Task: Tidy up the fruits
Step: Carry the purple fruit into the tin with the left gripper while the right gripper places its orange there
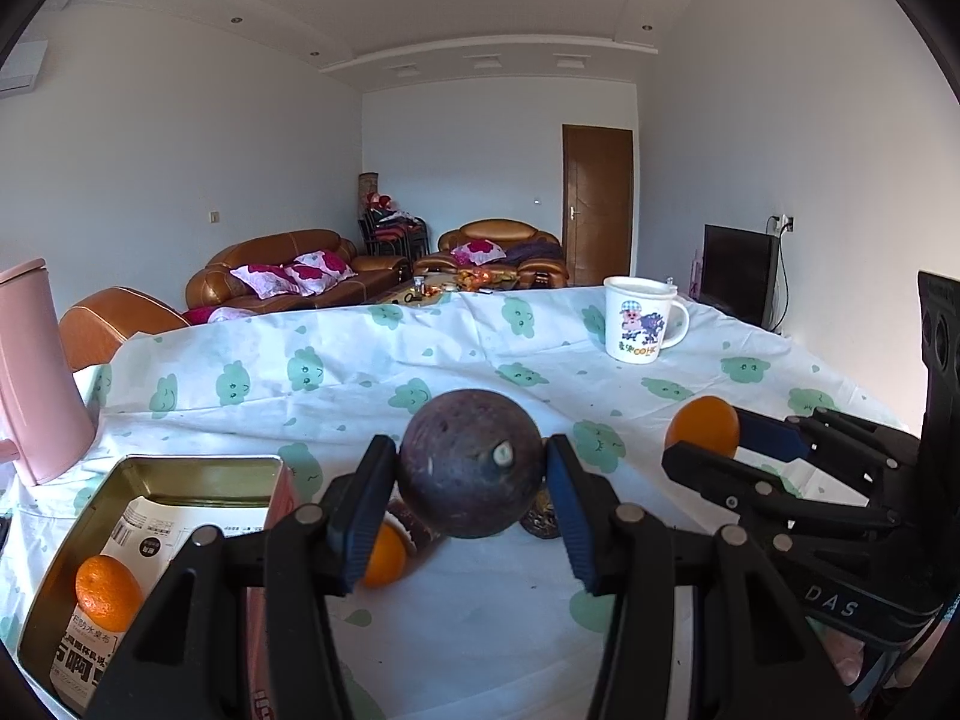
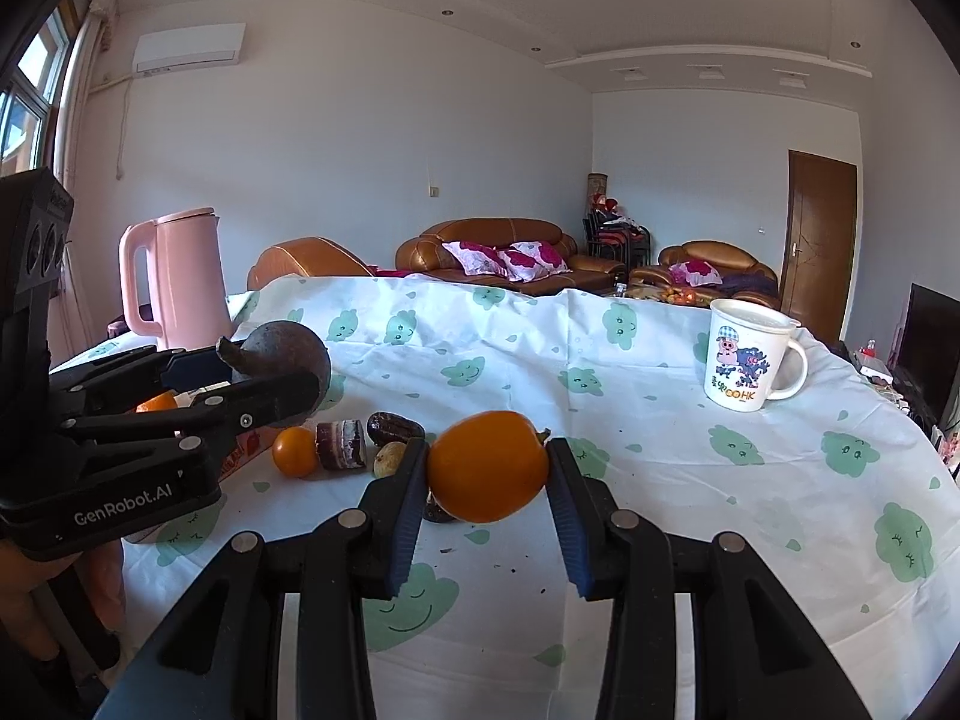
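Note:
My left gripper point(image 1: 471, 468) is shut on a dark purple round fruit point(image 1: 471, 462), held above the table; it also shows in the right wrist view as the purple fruit point(image 2: 288, 360). My right gripper point(image 2: 487, 468) is shut on an orange fruit point(image 2: 487, 467), seen from the left wrist view as the orange fruit point(image 1: 702, 427). An open metal tin point(image 1: 150, 516) at the lower left holds one mandarin point(image 1: 108, 591) on printed paper. On the cloth lie a small orange point(image 2: 295, 451), a dark banded piece point(image 2: 342, 445), a dark date point(image 2: 395, 427) and a pale small fruit point(image 2: 389, 459).
A pink kettle point(image 2: 183, 276) stands at the table's far left. A white cartoon mug point(image 2: 747, 360) stands at the far right. The table carries a white cloth point(image 2: 750, 480) with green cloud prints. Sofas, a door and a dark screen lie beyond.

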### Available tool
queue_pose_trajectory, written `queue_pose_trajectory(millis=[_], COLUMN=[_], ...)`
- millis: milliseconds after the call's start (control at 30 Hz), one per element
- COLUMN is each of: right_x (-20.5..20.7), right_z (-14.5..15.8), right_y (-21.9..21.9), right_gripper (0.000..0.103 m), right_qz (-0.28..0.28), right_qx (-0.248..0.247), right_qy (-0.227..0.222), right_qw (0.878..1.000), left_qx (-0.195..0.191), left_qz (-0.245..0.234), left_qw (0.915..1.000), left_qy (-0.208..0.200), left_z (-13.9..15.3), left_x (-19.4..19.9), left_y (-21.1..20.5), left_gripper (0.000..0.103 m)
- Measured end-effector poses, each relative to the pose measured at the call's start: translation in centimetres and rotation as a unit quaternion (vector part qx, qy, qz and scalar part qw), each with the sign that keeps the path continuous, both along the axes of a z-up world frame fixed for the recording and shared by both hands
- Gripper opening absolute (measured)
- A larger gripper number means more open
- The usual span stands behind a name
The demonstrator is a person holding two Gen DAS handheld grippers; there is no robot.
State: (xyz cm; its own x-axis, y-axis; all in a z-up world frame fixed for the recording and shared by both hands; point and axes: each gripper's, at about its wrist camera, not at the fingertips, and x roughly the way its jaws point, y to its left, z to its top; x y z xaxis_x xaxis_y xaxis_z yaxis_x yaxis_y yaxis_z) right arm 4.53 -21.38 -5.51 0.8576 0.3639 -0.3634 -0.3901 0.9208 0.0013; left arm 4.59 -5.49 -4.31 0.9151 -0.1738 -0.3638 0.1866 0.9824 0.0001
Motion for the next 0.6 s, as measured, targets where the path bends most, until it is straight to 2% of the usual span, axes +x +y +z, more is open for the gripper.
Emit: queue_pose_trajectory(millis=[333,600], right_x=[-0.5,-0.8], right_z=[0.2,1.4], right_y=[0.3,2.2], right_gripper=[0.041,0.041], right_qz=[-0.006,0.015], right_qx=[-0.013,-0.023], right_qy=[-0.016,-0.023], right_qw=[1.000,0.999], left_qx=[-0.002,-0.007], left_qz=[0.013,0.030], left_qw=[0.9995,0.9994], left_qy=[-0.028,-0.017], left_z=[0.5,0.5], left_x=[-1.5,-2.0], left_y=[0.5,2.4], left_gripper=[0.053,0.053])
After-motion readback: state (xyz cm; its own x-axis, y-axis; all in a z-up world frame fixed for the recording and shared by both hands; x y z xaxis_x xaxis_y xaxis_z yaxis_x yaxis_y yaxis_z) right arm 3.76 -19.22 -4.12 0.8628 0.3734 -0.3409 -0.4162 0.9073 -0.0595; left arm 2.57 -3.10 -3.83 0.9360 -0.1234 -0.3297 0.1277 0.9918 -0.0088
